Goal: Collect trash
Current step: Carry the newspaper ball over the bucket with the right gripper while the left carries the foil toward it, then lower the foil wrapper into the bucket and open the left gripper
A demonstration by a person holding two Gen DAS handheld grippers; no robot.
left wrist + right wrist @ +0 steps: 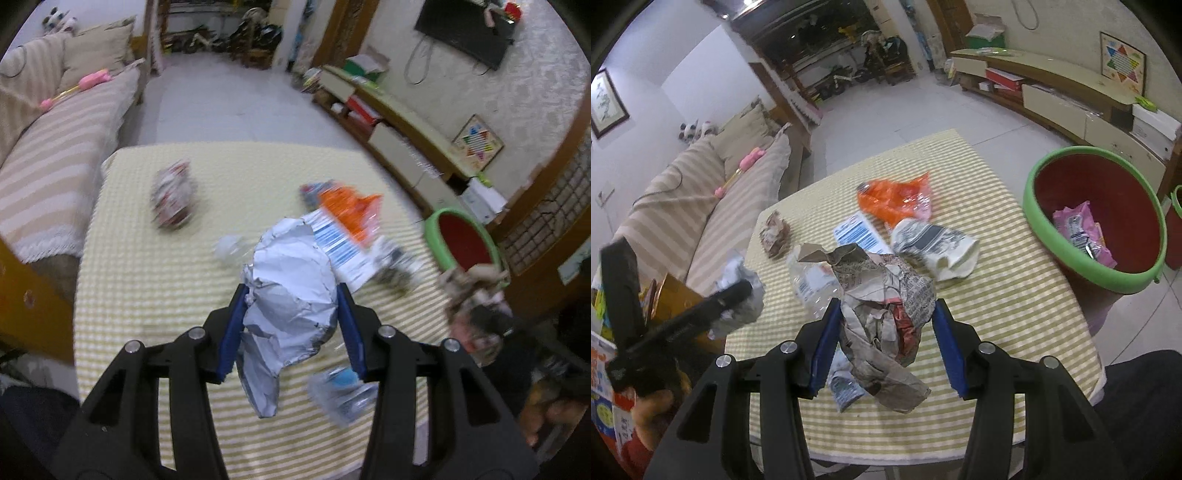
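Both tools [291, 314] [886, 332] clamped on crumpled trash [291, 295] [886, 302]

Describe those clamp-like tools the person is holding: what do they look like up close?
Each one is a matte black plastic frame with slotted cut-outs, forking into two arms joined by round silver bolts. The left gripper and right gripper look identical; each has flat blue pads lining the inside of its two fingers. No cables or printed markings show. The person appears to wear dark clothing.

floor [923, 99]: pale tile | sofa [701, 206]: striped | wall TV [465, 33]
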